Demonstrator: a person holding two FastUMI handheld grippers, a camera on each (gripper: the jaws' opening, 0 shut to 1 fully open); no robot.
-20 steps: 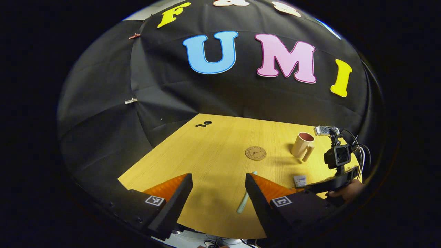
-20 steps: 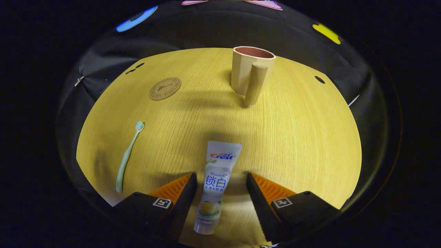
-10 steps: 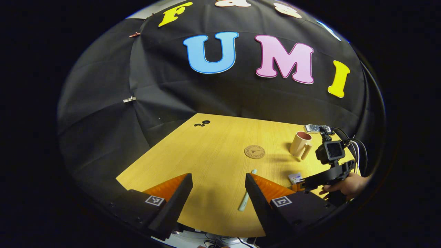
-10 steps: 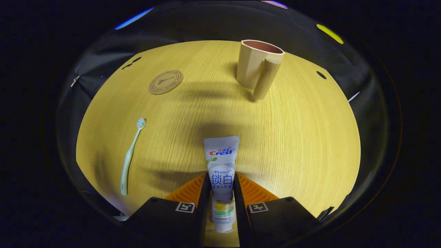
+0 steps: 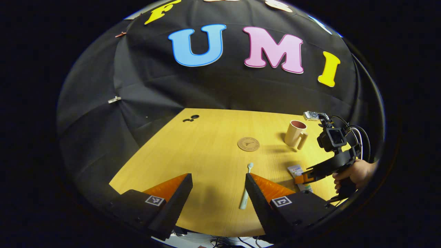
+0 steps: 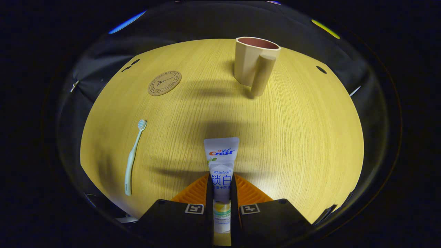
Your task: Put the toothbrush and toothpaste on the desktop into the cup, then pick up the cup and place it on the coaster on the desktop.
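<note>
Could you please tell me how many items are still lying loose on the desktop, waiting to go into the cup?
1: the toothbrush lies flat left of the toothpaste, which the right gripper already clamps.

White toothpaste (image 6: 220, 162) pinched, seemingly lifted; mint toothbrush (image 6: 134, 153) flat; beige cup (image 6: 254, 62) upright; round coaster (image 6: 164, 82) bare.

Recording booth, probably: black cloth wall (image 5: 103, 144), wooden desktop (image 5: 206, 151).
</note>
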